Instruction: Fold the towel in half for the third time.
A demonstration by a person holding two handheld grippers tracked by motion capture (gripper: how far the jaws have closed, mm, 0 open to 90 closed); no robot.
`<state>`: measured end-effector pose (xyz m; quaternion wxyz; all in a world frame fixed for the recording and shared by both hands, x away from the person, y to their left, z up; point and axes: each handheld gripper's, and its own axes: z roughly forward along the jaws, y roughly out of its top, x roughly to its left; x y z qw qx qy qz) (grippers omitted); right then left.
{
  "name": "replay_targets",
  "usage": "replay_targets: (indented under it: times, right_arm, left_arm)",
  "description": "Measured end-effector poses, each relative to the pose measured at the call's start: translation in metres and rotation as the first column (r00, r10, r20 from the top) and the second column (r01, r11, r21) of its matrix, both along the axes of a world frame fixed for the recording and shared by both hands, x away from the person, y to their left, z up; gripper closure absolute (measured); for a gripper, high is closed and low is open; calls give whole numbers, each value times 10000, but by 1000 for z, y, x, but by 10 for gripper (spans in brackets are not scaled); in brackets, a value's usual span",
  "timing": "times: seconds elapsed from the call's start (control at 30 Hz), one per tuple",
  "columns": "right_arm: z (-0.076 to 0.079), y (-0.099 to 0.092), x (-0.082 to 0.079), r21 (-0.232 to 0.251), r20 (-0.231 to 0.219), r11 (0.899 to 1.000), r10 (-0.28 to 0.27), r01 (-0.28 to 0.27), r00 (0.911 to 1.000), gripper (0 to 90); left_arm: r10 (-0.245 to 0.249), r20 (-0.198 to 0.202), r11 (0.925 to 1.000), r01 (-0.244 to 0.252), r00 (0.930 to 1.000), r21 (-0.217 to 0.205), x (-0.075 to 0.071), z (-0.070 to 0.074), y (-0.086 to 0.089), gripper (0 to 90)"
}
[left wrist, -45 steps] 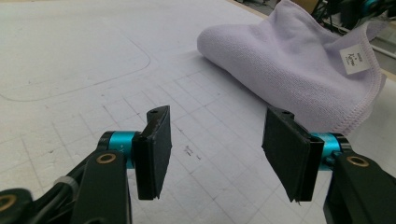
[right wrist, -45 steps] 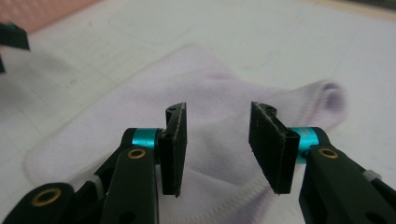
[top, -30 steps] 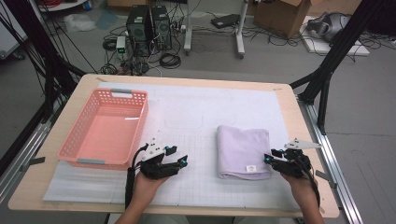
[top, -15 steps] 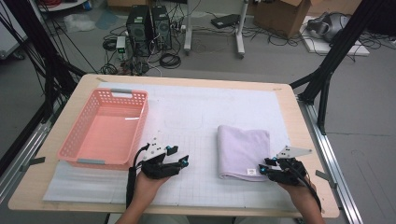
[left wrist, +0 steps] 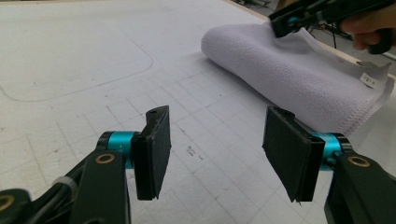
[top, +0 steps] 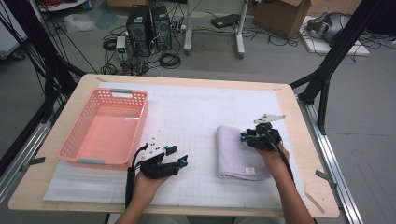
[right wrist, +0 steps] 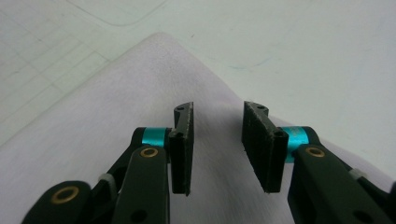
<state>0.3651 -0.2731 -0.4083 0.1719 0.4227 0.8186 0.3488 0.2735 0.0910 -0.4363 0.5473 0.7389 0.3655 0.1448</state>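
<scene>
A folded lavender towel [top: 233, 156] lies on the white grid mat [top: 196, 107], right of centre, with a small label at its near corner. My right gripper [top: 244, 136] hovers over the towel's far right part; in the right gripper view its jaws [right wrist: 217, 135] stand a little apart above the towel [right wrist: 93, 126]. They have just been closing, with no cloth pinched between them. My left gripper [top: 181, 161] rests low on the mat left of the towel. Its jaws [left wrist: 215, 144] are open and empty, facing the towel [left wrist: 299, 70] and the right gripper [left wrist: 285, 23].
A pink plastic basket [top: 142, 116] sits empty on the left of the mat. The wooden table [top: 301, 126] ends just right of the towel. Black frame legs, cables and computer cases stand on the floor beyond.
My right gripper has moved away from the person, from the towel's near right corner to its far right part, and its jaws have narrowed. The left gripper has kept still.
</scene>
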Motion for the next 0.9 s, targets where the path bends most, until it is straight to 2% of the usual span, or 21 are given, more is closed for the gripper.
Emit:
replay_targets:
  times: [0.1,0.2,0.3,0.37,0.4,0.47,0.5,0.57,0.63,0.67,0.7,0.77,0.83,0.9]
  right_arm:
    - [-9,17,13,-397,-355,9992,68,-82,9993,650]
    - [-12,32,19,-199,-187,9983,550,-553,9983,626]
    - [-15,49,18,-245,69,9907,1339,-1337,9910,598]
    - [-14,50,16,-423,210,9876,1519,-1510,9882,564]
    - [-11,45,17,-182,128,9890,1467,-1465,9891,524]
    - [-5,30,15,390,369,9928,1120,-1135,9930,523]
    - [-2,22,13,465,535,9939,977,-1002,9938,543]
    - [0,6,8,125,671,9983,557,-567,9962,616]
    - [-4,-10,6,-365,579,9991,231,-210,9981,673]
    - [-8,-16,5,-781,507,9969,-45,85,9987,683]
    - [-12,-22,5,-932,457,9952,-271,312,9986,684]
    - [-19,-36,3,-968,725,9912,-832,901,9939,670]
    - [-20,-44,1,-749,783,9872,-1346,1405,9878,633]
    - [-15,-49,-3,-232,901,9890,-1432,1458,9856,627]
  left_arm:
    - [10,3,10000,-10,10000,-22,0,0,1,419]
    - [-10,-18,10000,10,10000,10,1,0,1,418]
    - [-21,-39,10000,21,10000,-30,1,0,0,416]
    - [-38,-26,10000,38,10000,-39,1,0,0,417]
    - [-50,-34,10000,50,10000,-30,1,-1,-1,416]
    - [-73,-23,10000,73,10000,6,1,0,0,416]
    - [-59,-24,10000,59,10000,-26,1,0,0,416]
    - [-21,2,10000,21,10000,-52,1,0,0,417]
    - [-2,5,10000,2,10000,-37,1,0,1,416]
    - [16,10,10000,-16,10000,-62,1,0,1,416]
    - [21,51,10000,-21,10000,-62,1,0,1,415]
    - [13,56,10000,-13,10000,-69,0,0,1,414]
    - [2,15,9999,-2,10000,-101,1,0,0,410]
    - [-50,3,10000,50,10000,-67,1,-1,0,406]
